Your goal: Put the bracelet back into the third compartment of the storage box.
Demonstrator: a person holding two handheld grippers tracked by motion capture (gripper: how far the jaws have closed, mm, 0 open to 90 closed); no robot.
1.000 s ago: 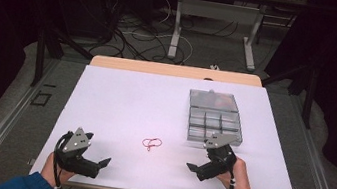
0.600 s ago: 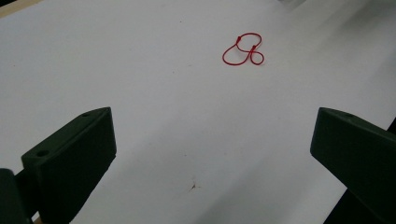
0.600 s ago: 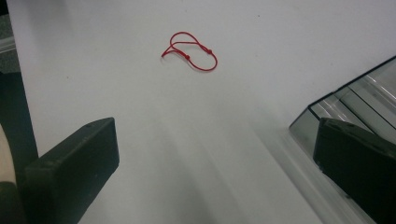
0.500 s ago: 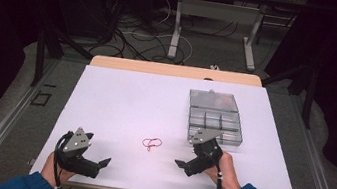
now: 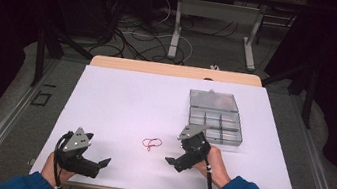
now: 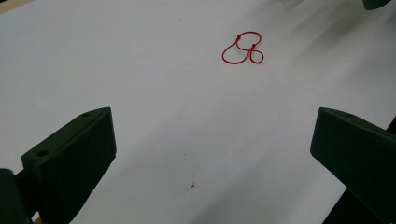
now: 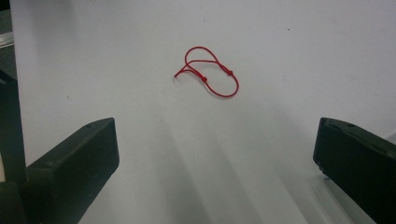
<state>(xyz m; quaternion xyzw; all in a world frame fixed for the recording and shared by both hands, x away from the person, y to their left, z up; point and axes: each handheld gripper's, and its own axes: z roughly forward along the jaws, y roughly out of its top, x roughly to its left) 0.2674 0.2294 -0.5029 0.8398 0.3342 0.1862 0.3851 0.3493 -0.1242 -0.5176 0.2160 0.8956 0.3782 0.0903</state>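
A thin red looped string [image 5: 151, 143] lies flat on the white table [image 5: 124, 103], near its front middle. My right gripper [image 5: 171, 161] is just to the string's right, pointing at it, jaws wide apart and empty. In the right gripper view the red string [image 7: 208, 72] lies ahead of the open jaws, a short way off. My left gripper [image 5: 101, 164] rests near the front left edge, open and empty. From the left gripper view the red string [image 6: 243, 48] sits farther off, up and to the right.
A clear plastic compartment box [image 5: 214, 116] stands at the right of the table, behind my right hand, with small orange items in its far section. A wooden table edge [image 5: 175, 70] runs along the back. Cables and desk legs lie on the floor beyond.
My right gripper has moved left and forward toward the red string, away from the box. The left gripper has stayed in place.
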